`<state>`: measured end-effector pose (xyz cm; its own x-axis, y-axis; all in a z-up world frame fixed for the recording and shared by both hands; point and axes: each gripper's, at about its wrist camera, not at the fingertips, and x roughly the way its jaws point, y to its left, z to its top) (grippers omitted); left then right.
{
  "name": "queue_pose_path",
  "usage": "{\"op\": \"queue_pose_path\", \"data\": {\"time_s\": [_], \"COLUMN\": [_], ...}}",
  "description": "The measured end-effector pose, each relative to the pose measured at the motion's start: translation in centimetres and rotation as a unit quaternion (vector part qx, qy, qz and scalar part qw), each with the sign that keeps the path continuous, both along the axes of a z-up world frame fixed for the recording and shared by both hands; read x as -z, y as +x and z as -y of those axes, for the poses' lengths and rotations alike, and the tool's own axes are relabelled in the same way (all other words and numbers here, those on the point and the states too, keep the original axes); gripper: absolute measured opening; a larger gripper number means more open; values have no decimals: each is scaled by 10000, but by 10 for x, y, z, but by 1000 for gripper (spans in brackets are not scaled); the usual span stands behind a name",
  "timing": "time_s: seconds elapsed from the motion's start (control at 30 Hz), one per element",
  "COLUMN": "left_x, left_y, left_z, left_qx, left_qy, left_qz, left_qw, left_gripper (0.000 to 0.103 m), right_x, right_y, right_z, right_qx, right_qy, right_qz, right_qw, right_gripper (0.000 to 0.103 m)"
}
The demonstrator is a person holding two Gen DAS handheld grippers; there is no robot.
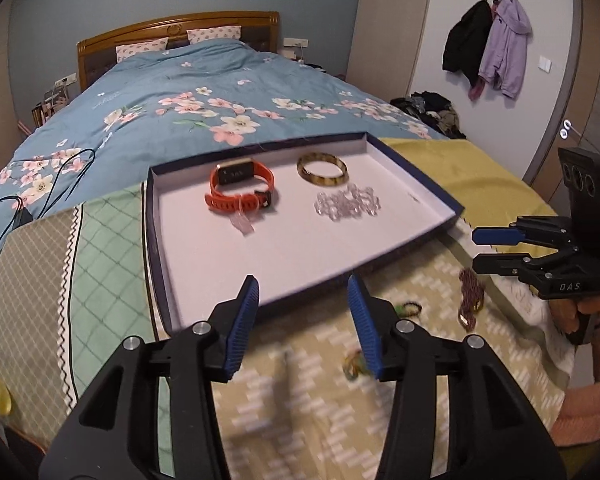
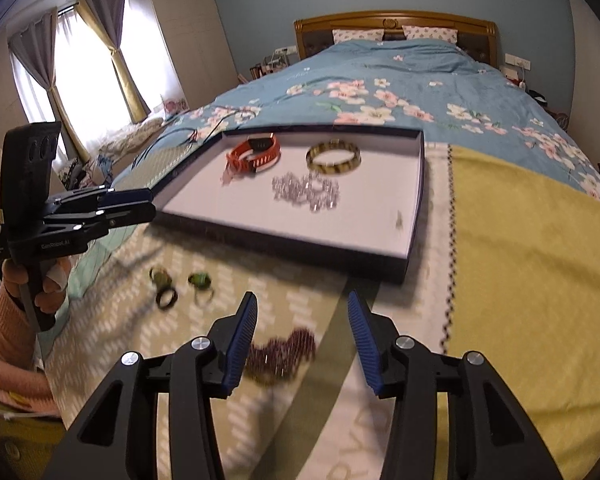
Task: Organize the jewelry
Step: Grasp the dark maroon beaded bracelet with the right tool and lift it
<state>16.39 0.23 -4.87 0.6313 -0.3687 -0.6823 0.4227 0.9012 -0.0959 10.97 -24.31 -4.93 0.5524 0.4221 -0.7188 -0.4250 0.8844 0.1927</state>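
Purple beads (image 2: 280, 354) lie on the bed just ahead of the right claw (image 2: 302, 336), which is spread, empty; centre it first. Left claw (image 1: 304, 322) likewise spread, empty. Box (image 2: 414, 216) holds 3 pieces.

Left wrist view sits low over the bed (image 1: 228, 80), looking toward the headboard from the tray's (image 1: 168, 240) left-hand near corner. Right wrist view faces likewise from further right. Both share the tray, close ahead.
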Motion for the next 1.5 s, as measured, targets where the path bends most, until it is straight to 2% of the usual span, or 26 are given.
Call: {"op": "queue_pose_path", "data": {"time_s": [0.33, 0.43, 0.47, 0.5, 0.53, 0.63, 0.77, 0.83, 0.87, 0.9, 0.97, 1.03, 1.07, 1.5], "left_x": [12, 14, 15, 15, 16, 17, 17, 17, 18, 18, 18, 18, 19, 15], "left_y": [-23, -26, -27, -28, -29, -30, -34, -35, -35, -35, -37, -38, -38, -49], "left_z": [4, 4, 4, 4, 4, 3, 2, 2, 2, 2, 2, 3, 3, 11], "left_qx": [88, 99, 99, 103, 106, 97, 91, 94, 97, 103, 111, 121, 124, 358], "left_qy": [3, -14, -15, -31, -39, -57, -84, -96, -104, -110, -112, -112, -102, -33], "left_qz": [-88, -134, -137, -150, -159, -180, -189, -194, -198, -198, -200, -211, -212, -123], "left_qw": [9999, 9999, 9999, 9998, 9998, 9998, 9997, 9997, 9997, 9997, 9997, 9996, 9996, 9993], "left_gripper": [47, 47, 47, 47, 47, 47, 47, 47, 47, 47, 47, 47, 47, 47], "right_x": [12, 14, 13, 13, 14, 15, 6, 4, 7, 9, 14, 17, 18, -29], "right_y": [-11, -7, -6, -5, -4, -6, -8, -4, 0, 2, 4, 6, 6, -5], "right_z": [-3, -6, -6, -6, -6, -7, -1, 3, 5, 6, 1, -4, -7, -2], "right_qx": [-125, -199, -230, -245, -245, -221, -93, 87, 128, 140, 74, 1, -56, -77], "right_qy": [79, 205, 236, 276, 298, 249, 427, 409, 459, 459, 326, 248, 189, 679], "right_qz": [-250, -342, -350, -393, -442, -439, -271, -259, -383, -421, -468, -499, -517, 147], "right_qw": [9996, 9990, 9988, 9985, 9983, 9985, 9987, 9988, 9981, 9980, 9983, 9984, 9985, 9976], "right_gripper": [41, 28, 19, 3, 0, 0, 0, 13, 32, 33, 31, 13, 9, 8]}}
